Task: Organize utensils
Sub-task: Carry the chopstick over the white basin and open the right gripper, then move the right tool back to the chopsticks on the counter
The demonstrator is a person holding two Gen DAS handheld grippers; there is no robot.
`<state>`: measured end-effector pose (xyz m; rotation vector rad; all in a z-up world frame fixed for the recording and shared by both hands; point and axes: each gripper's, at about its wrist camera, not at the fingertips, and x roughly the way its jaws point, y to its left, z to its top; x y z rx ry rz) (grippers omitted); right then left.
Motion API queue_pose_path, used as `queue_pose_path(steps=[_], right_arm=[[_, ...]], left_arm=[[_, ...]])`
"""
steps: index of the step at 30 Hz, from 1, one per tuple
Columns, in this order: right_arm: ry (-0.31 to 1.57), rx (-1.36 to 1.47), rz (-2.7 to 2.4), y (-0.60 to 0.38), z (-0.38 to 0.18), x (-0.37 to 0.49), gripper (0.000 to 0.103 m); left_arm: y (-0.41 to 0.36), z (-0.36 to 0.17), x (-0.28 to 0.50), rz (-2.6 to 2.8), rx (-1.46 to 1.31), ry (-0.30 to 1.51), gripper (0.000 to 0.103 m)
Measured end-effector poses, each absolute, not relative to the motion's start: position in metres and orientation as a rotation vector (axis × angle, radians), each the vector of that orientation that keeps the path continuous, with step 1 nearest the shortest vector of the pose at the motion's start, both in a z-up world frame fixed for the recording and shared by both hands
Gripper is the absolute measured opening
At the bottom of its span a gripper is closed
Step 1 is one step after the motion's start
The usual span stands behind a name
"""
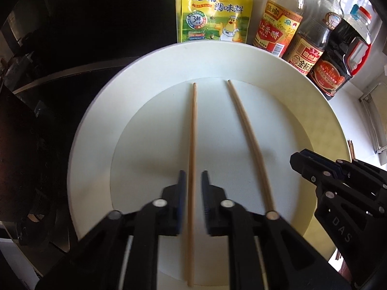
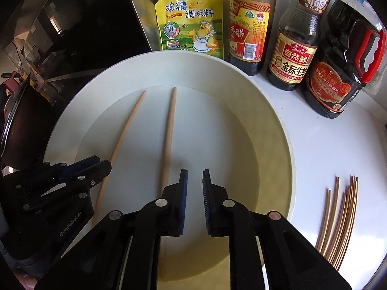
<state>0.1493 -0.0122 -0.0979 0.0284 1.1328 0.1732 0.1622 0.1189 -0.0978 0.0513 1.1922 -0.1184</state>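
Two wooden chopsticks lie on a large white plate (image 1: 290,77). In the left wrist view, one chopstick (image 1: 192,133) runs between the open fingers of my left gripper (image 1: 193,181), not clamped. The second chopstick (image 1: 246,130) lies to its right. My right gripper (image 1: 304,159) shows at the right edge of that view. In the right wrist view, my right gripper (image 2: 194,178) is open and empty above the plate (image 2: 273,125), just right of the second chopstick (image 2: 169,130). The left gripper (image 2: 96,166) sits over the other chopstick (image 2: 125,130).
A yellow seasoning pouch (image 2: 191,21) and three dark sauce bottles (image 2: 249,24) (image 2: 297,43) (image 2: 343,72) stand behind the plate. A bundle of several chopsticks (image 2: 338,220) lies on the white counter right of the plate. A dark stove (image 1: 60,60) lies to the left.
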Motion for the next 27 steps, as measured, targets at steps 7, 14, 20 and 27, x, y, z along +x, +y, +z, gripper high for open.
queue_pose_path(steps=[7, 14, 20, 27], right_arm=[[1.081, 0.033, 0.164, -0.020, -0.083, 0.133, 0.028], [1.065, 0.029, 0.145, -0.029, -0.075, 0.115, 0.039], [1.033, 0.025, 0.105, -0.040, -0.066, 0.092, 0.052], [1.015, 0.042, 0.073, -0.056, -0.060, 0.065, 0.056]], left_arm=[[0.131, -0.082, 0.157, -0.083, 0.045, 1.134, 0.058], [0.139, -0.072, 0.146, -0.082, 0.035, 1.103, 0.072], [0.137, -0.061, 0.130, -0.054, 0.032, 1.054, 0.087], [0.125, -0.049, 0.107, -0.065, 0.054, 1.018, 0.089]])
